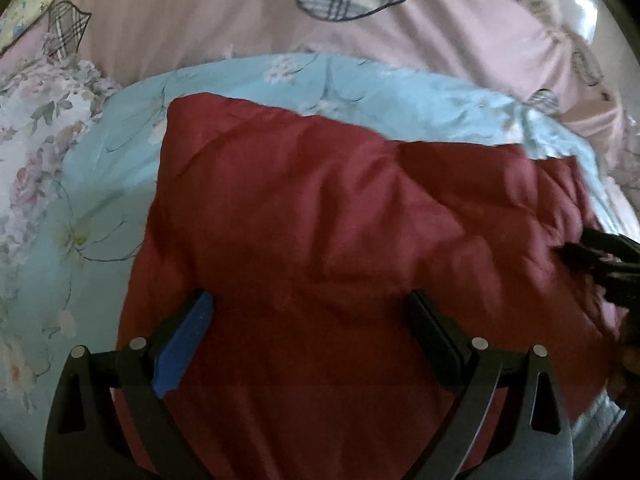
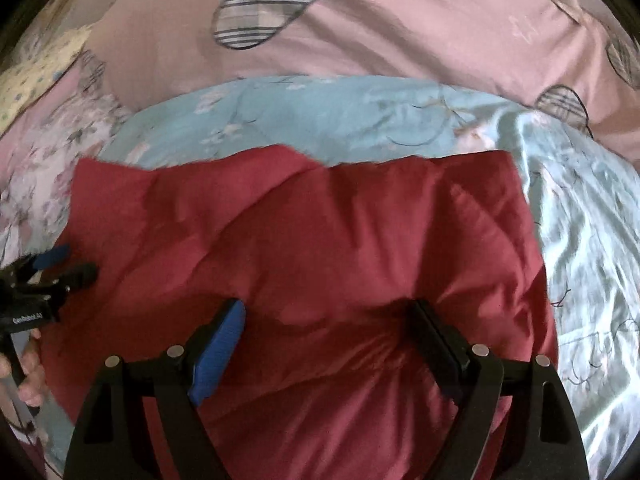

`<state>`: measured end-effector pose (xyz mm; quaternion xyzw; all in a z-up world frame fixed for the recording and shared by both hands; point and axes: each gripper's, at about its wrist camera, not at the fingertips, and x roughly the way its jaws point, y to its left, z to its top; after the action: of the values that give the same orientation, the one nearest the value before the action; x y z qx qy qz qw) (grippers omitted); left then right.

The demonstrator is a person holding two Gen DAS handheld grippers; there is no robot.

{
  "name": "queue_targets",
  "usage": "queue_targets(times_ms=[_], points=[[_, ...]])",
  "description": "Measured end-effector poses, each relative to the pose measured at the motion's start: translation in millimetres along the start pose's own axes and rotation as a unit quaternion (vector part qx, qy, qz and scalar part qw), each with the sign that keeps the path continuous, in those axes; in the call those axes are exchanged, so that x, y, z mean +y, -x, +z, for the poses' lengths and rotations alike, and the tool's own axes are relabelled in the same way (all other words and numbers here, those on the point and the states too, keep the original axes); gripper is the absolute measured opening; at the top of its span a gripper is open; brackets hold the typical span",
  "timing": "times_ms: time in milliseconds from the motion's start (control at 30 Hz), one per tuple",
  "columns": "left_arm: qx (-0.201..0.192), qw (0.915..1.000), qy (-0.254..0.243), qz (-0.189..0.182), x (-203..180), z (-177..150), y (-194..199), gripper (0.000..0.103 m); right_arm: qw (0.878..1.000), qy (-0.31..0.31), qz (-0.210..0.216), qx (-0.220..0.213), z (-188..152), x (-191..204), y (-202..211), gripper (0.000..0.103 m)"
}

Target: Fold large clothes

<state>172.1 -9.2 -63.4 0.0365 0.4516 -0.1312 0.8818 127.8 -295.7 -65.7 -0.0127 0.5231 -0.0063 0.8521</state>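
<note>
A dark red padded garment (image 1: 320,220) lies folded into a rough rectangle on a light blue floral quilt (image 1: 100,200). It also shows in the right wrist view (image 2: 320,248). My left gripper (image 1: 310,300) is open above the garment's near edge, jaws wide apart with nothing between them. My right gripper (image 2: 328,312) is open too, over the garment's near right part. The right gripper also shows at the right edge of the left wrist view (image 1: 600,256), beside the garment's rumpled right end. The left gripper shows at the left edge of the right wrist view (image 2: 60,268).
A pink duvet (image 1: 200,8) with plaid heart patches lies behind the blue quilt (image 2: 360,112). A white floral fabric (image 1: 36,120) lies at the left. A yellow patterned cloth (image 2: 36,76) sits at the far left. The person's hand (image 2: 28,372) holds the left gripper.
</note>
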Motion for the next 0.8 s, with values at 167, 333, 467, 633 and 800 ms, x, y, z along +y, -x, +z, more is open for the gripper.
queue_targets(times_ms=[167, 333, 467, 633, 800], points=[[0.03, 0.9992, 0.024, 0.012, 9.4, 23.9, -33.4, 0.099, 0.999, -0.051, -0.003, 0.007, 18.2, -31.5, -21.3, 0.087], [0.045, 0.9963, 0.07, 0.019, 27.9, 38.0, -63.5, 0.103, 0.995, -0.1, 0.009, 0.01, 23.4, -55.6, -39.2, 0.087], [0.052, 0.9935, 0.101, 0.01, 42.5, 43.3, -83.1, 0.103, 0.991, -0.13, 0.024, -0.001, 18.9, -66.1, -43.7, 0.087], [0.05, 0.9918, 0.117, 0.007, 48.9, 45.3, -85.8, 0.103, 0.988, -0.151, 0.028, -0.003, 17.6, -73.3, -49.8, 0.088], [0.036, 0.9918, 0.122, 0.011, 51.7, 41.8, -70.8, 0.103, 0.988, -0.153, 0.014, 0.001, 19.5, -74.3, -56.4, 0.088]])
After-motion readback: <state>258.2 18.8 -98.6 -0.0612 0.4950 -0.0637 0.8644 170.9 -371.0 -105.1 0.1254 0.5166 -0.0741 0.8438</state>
